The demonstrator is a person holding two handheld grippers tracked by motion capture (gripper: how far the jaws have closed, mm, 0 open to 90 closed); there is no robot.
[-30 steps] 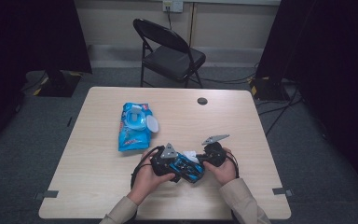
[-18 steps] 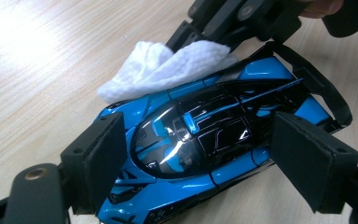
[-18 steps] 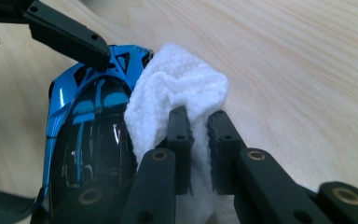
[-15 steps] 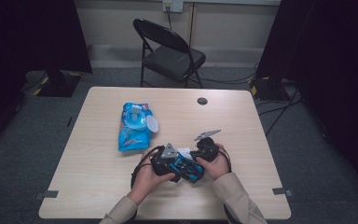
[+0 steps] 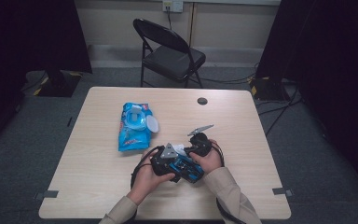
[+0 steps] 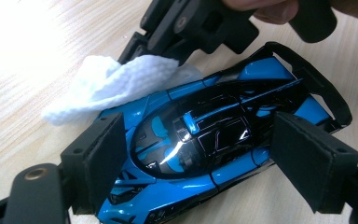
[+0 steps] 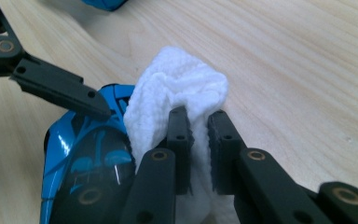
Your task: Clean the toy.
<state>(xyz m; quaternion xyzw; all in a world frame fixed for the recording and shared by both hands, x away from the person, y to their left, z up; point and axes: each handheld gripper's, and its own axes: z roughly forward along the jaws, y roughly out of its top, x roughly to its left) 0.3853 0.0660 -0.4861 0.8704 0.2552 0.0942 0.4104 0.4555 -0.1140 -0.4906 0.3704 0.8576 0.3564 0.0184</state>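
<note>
Left tongs (image 6: pixel 200 154) clamping blue toy car (image 6: pixel 214 140), nose cut off; right tongs (image 7: pixel 198 128) pinching white wipe (image 7: pixel 177 88)

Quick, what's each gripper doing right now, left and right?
Left gripper: jaws set wide, closed on the sides of the blue toy car.
Right gripper: jaws shut on the white wipe, which touches the car.

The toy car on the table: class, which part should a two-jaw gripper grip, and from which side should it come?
Grip the blue toy car across its long flanks at mid-body, coming from above. There the sides run roughly parallel and flat, while the roof is domed and glossy. The left gripper already straddles it this way, pads at each side, leaving the body clear for the white wipe pinched in the right gripper.
</note>
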